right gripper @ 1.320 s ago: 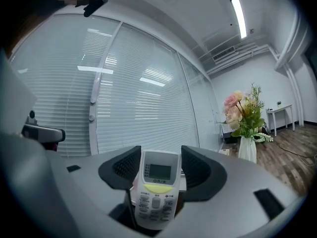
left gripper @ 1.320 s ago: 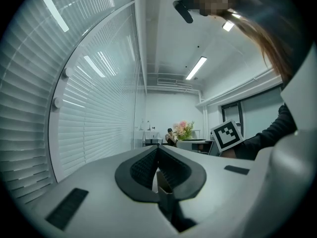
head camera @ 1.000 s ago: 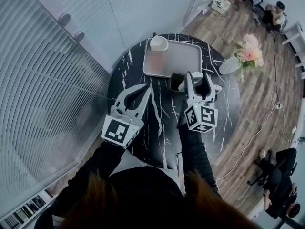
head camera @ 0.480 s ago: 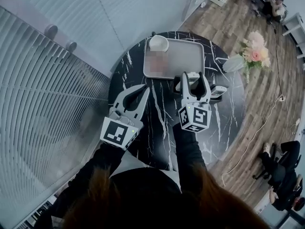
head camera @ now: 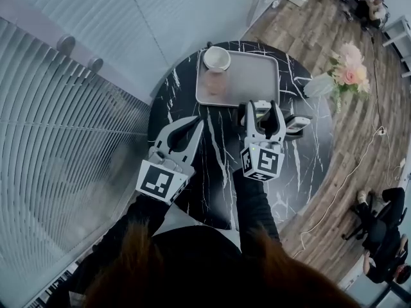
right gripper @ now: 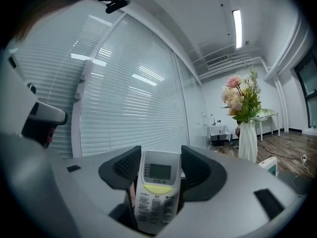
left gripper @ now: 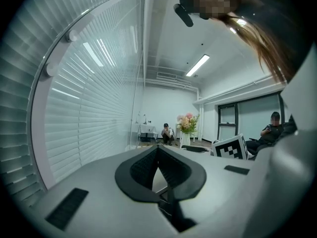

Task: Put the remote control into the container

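As print blurs, maybe "ORIX": right hand-held gripper [right gripper: 159,155] clamping remote [right gripper: 157,192], left [left gripper: 157,150] closed.

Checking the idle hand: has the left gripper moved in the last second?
No. The left gripper holds the same spot just short of the tray's near-left corner.

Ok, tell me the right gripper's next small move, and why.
Probably ease forward over the grey tray: the right gripper is shut on the remote control, just short of the tray's near edge, and the tray floor ahead looks bare.
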Motion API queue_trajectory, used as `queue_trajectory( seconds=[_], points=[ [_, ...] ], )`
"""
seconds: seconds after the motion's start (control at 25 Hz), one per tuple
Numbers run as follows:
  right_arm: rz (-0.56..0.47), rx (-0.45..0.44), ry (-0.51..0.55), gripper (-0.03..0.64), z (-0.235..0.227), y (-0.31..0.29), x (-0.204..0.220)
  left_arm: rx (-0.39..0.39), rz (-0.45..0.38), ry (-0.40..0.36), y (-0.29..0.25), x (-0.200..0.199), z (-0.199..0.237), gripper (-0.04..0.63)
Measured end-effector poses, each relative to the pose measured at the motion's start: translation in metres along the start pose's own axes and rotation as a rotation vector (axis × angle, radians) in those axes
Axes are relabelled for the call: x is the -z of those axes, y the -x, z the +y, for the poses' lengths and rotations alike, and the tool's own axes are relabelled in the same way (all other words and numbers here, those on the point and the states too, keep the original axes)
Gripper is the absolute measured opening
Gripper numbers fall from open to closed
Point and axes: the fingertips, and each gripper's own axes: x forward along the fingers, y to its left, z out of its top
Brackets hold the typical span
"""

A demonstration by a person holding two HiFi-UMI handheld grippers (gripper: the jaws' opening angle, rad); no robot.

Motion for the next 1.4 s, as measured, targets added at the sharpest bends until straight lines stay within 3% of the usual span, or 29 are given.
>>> queue_trajectory(
  seconds=[0.36, 1.0, 1.4],
  points=[
    [-0.021, 0.019, 0.002, 0.252, 0.003, 0.001, 0.005, 0.002, 0.015, 0.006, 0.004, 0.006, 0.002, -0.003],
    [0.177, 0.02, 0.052, 0.252, 0.01, 0.013, 0.068, 0.014, 0.001, 0.018, -0.01, 0.007, -0.001, -0.003],
    [0.264, -0.019, 0.062, 0.252, 0.013, 0.011, 0.079, 0.014, -0.013, 0.014, -0.013, 0.001, -0.007, -0.003]
  ],
)
